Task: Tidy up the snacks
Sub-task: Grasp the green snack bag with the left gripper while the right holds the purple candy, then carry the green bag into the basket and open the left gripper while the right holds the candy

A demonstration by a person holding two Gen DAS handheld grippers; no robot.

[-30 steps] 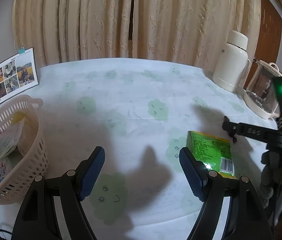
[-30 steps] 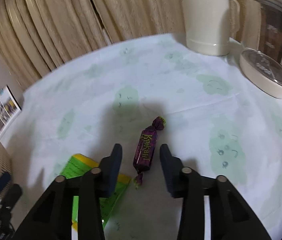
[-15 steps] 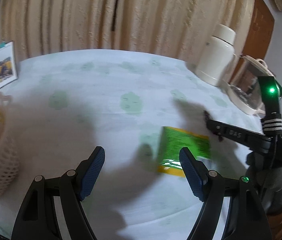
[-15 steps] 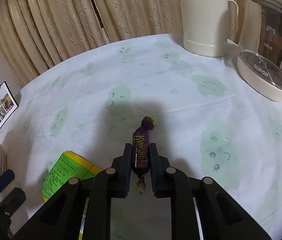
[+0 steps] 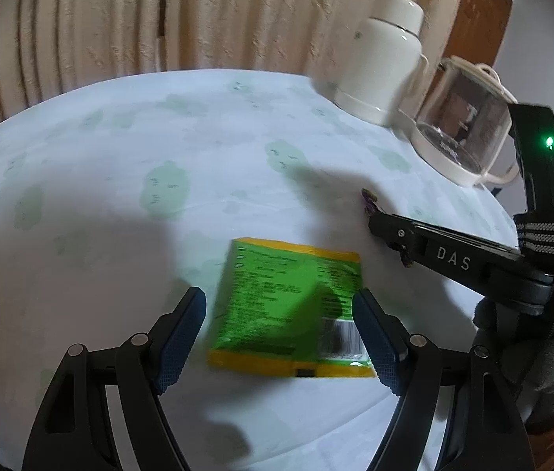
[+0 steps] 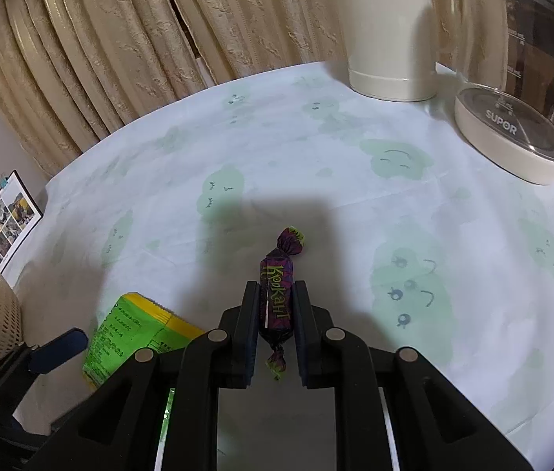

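The right hand-held gripper (image 6: 275,310), open a second ago, now pinches the purple foil-wrapped candy (image 6: 277,298) on the counter (image 6: 316,180). The left hand-held gripper (image 5: 279,333), jaws spread wide, has swung over the flat green-and-yellow snack packet (image 5: 277,302), at the candy's eight o'clock.

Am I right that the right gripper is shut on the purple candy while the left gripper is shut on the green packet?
Not quite. The right gripper is shut on the purple candy, but the left gripper is open: in the left wrist view its fingers stand apart on either side of the green packet, which lies flat on the tablecloth.
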